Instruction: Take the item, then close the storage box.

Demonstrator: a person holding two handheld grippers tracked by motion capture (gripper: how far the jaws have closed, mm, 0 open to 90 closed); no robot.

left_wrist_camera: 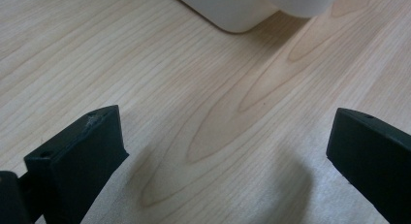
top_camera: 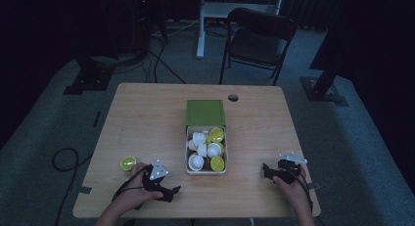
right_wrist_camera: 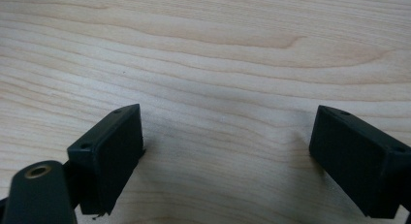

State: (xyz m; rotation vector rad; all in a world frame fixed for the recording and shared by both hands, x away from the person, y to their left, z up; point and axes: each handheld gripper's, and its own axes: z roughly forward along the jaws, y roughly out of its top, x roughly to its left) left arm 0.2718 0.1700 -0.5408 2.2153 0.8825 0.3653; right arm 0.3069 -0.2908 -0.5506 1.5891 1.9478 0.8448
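Observation:
A white box [top_camera: 187,152] with a green lid [top_camera: 205,112] folded back stands mid-table and holds several white and lime-green capsules [top_camera: 206,149]. One lime-green capsule [top_camera: 128,163] lies alone on the wood at the left. My left gripper [top_camera: 172,192] rests near the front edge, left of the box, open with bare wood between its jaws; the box's white corner [left_wrist_camera: 232,13] lies just ahead of it. My right gripper [top_camera: 267,169] rests at the front right, open over bare wood [right_wrist_camera: 228,151], jaws wide apart.
The wooden table [top_camera: 147,118] has a round cable hole [top_camera: 233,97] at the back. A dark folding chair [top_camera: 259,37] stands beyond the far edge. Cables [top_camera: 68,160] lie on the grey floor to the left.

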